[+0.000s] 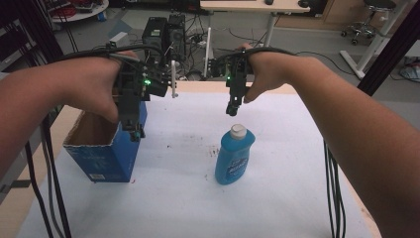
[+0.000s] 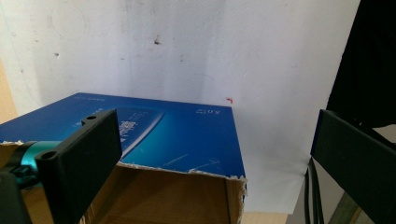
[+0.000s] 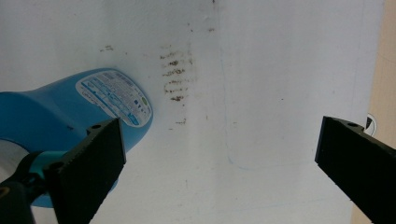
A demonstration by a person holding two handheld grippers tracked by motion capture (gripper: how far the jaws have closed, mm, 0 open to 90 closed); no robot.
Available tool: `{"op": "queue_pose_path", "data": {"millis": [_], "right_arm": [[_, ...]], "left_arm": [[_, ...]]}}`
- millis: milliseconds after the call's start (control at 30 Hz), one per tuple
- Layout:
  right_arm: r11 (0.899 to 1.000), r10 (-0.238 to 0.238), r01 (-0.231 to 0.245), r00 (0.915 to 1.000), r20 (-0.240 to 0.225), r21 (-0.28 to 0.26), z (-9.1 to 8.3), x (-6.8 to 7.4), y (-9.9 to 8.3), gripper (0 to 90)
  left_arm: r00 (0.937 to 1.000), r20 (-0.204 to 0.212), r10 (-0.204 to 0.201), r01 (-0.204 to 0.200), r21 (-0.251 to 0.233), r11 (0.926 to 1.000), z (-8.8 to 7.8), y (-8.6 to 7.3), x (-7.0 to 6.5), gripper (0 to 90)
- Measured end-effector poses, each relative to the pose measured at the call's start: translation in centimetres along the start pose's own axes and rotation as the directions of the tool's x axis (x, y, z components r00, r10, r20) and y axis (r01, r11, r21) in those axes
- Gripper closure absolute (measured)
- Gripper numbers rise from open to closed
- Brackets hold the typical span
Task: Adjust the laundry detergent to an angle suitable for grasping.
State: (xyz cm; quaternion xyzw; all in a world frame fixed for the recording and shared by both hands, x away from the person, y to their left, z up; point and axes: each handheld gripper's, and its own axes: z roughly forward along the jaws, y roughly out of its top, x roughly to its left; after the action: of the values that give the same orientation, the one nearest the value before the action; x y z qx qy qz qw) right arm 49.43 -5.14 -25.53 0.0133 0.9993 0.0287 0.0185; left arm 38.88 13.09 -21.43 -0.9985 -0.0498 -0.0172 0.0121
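We saw an open blue box at the counter's left edge, its contents hidden; a blue bottle stood mid-counter, label unreadable; the left gripper over the box and the right gripper above the bottle had jaws wide apart, empty.

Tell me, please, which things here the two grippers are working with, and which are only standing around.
Likely in use:
blue bottle, upright under the open right gripper
open blue box, under the open left gripper

Only standing around:
computer towers on the floor
office stool
far desk
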Motion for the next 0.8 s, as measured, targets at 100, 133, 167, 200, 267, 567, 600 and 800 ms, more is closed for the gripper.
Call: {"op": "queue_pose_path", "data": {"millis": [100,133,167,200,267,567,600,800], "right_arm": [[1.0,0.005,-0.005,1.0,0.004,-0.002,-0.08,0.03,0.0,1.0],[1.0,-0.003,0.003,1.0,0.005,-0.006,-0.06,-0.01,-0.01,1.0],[1.0,-0.006,0.006,1.0,0.004,-0.005,-0.1,-0.02,-0.04,1.0],[1.0,-0.006,0.006,1.0,0.004,-0.005,-0.1,-0.02,-0.04,1.0],[1.0,0.0,0.0,1.0,0.005,-0.005,-0.22,0.05,-0.12,1.0],[1.0,0.006,-0.006,0.9999,0.013,-0.015,-0.47,0.14,-0.28,1.0],[1.0,0.005,-0.005,0.9999,0.013,-0.012,-0.47,0.19,-0.25,1.0],[1.0,0.01,-0.01,0.9998,0.015,-0.014,-0.56,0.2,-0.32,1.0]], "left_arm": [[1.0,-0.001,-0.004,0.004,-0.002,1.0,-0.03,-0.03,-0.03,1.8],[1.0,0.0,-0.005,0.005,0.0,1.0,-0.06,-0.06,-0.03,1.8],[1.0,-0.001,-0.006,0.006,0.0,1.0,-0.05,-0.08,-0.04,1.8],[1.0,-0.001,-0.006,0.006,0.0,1.0,-0.05,-0.08,-0.04,1.8],[1.0,-0.004,-0.007,0.007,0.0,1.0,0.02,-0.07,-0.1,1.8],[1.0,-0.004,-0.006,0.006,0.003,1.0,-0.09,-0.02,-0.25,1.8],[1.0,-0.004,-0.004,0.004,0.005,1.0,-0.09,-0.03,-0.26,1.8],[1.0,-0.004,-0.007,0.007,-0.002,1.0,-0.05,-0.08,-0.31,1.8]]}}
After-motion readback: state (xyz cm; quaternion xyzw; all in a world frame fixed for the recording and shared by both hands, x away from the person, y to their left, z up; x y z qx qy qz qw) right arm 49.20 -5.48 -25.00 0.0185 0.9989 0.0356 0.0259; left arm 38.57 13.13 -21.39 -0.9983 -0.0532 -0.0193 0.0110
